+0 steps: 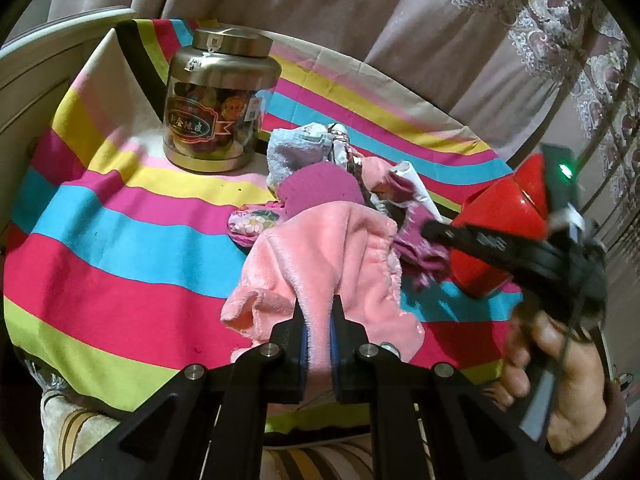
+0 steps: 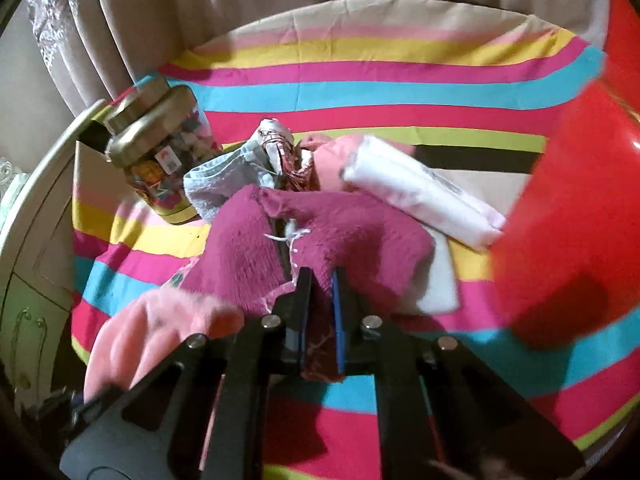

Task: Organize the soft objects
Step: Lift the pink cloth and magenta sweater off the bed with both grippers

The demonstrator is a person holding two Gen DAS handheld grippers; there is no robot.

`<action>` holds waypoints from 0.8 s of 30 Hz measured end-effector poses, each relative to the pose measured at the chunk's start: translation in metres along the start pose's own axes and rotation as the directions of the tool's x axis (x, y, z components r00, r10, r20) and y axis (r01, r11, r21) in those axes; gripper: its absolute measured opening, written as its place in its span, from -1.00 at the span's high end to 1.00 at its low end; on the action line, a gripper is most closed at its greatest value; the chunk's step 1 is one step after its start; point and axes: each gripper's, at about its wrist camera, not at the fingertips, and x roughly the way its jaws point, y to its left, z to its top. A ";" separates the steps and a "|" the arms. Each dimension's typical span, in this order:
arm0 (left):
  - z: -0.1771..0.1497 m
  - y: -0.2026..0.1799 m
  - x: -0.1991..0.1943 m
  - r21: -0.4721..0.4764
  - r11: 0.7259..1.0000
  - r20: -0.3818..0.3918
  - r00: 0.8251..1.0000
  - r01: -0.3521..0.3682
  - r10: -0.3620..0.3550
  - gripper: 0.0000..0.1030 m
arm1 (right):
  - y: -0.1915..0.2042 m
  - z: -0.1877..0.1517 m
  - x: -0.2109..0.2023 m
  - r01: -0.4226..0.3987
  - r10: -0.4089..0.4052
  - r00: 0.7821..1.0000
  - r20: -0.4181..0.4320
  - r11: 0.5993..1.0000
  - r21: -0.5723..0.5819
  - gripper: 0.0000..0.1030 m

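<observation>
Left claw point(image 1: 318, 320) is clamped on the pink fleece cloth point(image 1: 328, 248) at the near edge of the pile on the striped tabletop point(image 1: 100, 240). Right claw point(image 2: 320, 300) is clamped on the magenta knit cloth point(image 2: 328, 224), mid-pile. Step looks like separating the two. Lift one at a time, pull slowly apart so the white pack point(image 2: 420, 196) and jar point(image 2: 160, 152) aren't dragged.
</observation>
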 end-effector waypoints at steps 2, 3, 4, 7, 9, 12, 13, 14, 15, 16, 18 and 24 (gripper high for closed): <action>-0.001 -0.002 -0.001 0.005 1.000 0.004 1.000 0.001 -0.001 0.82 | -0.004 -0.011 -0.015 -0.005 0.005 1.000 0.006 1.000 0.005 0.77; -0.001 -0.003 -0.002 0.008 1.000 0.007 1.000 0.000 0.000 0.82 | -0.006 -0.016 -0.021 -0.003 0.003 1.000 0.007 1.000 0.006 0.77; -0.001 -0.004 -0.003 0.013 1.000 0.012 1.000 -0.002 0.002 0.82 | -0.008 -0.021 -0.027 -0.003 0.003 1.000 0.006 1.000 0.010 0.77; -0.002 -0.006 -0.006 0.017 1.000 0.020 1.000 -0.007 0.006 0.82 | -0.011 -0.033 -0.039 -0.007 0.007 1.000 -0.003 1.000 0.016 0.77; -0.002 -0.008 -0.008 0.020 1.000 0.027 1.000 -0.010 0.009 0.82 | -0.013 -0.043 -0.050 -0.009 0.009 1.000 -0.004 1.000 0.009 0.77; -0.003 -0.011 -0.012 0.030 0.999 0.039 0.999 -0.015 0.014 0.82 | -0.017 -0.055 -0.065 -0.004 0.004 1.000 -0.001 1.000 0.002 0.77; -0.003 -0.012 -0.014 0.034 0.999 0.042 0.999 -0.015 0.013 0.82 | -0.018 -0.058 -0.068 -0.001 0.001 1.000 -0.002 1.000 -0.002 0.77; -0.004 -0.013 -0.015 0.036 0.999 0.046 0.999 -0.015 0.014 0.82 | -0.020 -0.061 -0.072 0.005 -0.005 1.000 -0.004 1.000 -0.006 0.77; -0.004 -0.014 -0.016 0.038 0.999 0.049 0.999 -0.015 0.014 0.82 | -0.022 -0.065 -0.076 0.010 -0.010 1.000 -0.005 1.000 -0.008 0.77; -0.004 -0.016 -0.018 0.039 0.999 0.052 0.999 -0.014 0.012 0.82 | -0.024 -0.067 -0.080 0.007 -0.007 1.000 -0.005 1.000 -0.006 0.77; -0.004 -0.018 -0.021 0.041 0.999 0.058 0.998 -0.007 0.005 0.82 | -0.029 -0.073 -0.088 0.007 -0.007 1.000 0.001 1.000 0.006 0.77; -0.007 -0.038 -0.030 0.070 0.997 0.068 0.997 0.041 -0.045 0.82 | -0.039 -0.088 -0.116 0.056 -0.056 0.998 0.038 0.998 0.002 0.77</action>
